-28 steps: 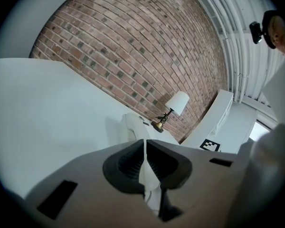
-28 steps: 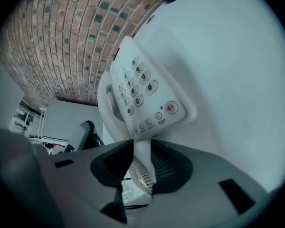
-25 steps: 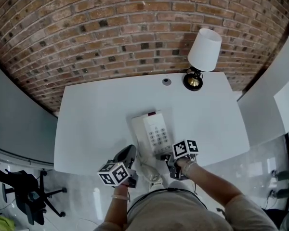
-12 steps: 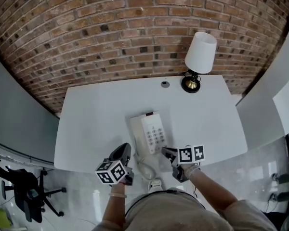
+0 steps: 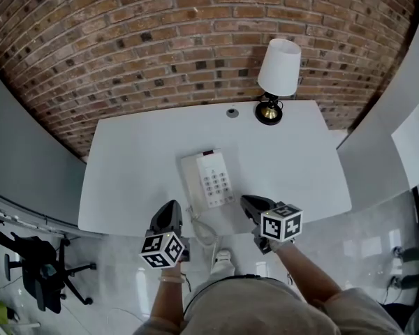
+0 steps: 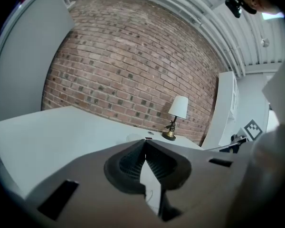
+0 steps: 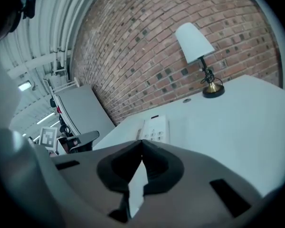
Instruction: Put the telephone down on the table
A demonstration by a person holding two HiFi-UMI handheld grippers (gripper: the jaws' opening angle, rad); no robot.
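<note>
Two things should be minded at this stage, probably: the telephone (image 5: 208, 180) is already laid flat on the table (image 5: 126, 159) near its front edge, so it shouldn't be nudged, and the cord (image 5: 204, 232) dangling off that edge shouldn't be snagged as the grippers get pulled clear. The left gripper (image 6: 144, 142) and the right gripper (image 7: 141, 143) are both shut tight, jaws pressed together, nothing gripped, nothing touched, one at each side just off the edge.

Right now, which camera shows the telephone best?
The head view: the whole telephone shows from above, keypad up. The right gripper view shows only its far part; the left gripper view's fingers hide nearly all.
</note>
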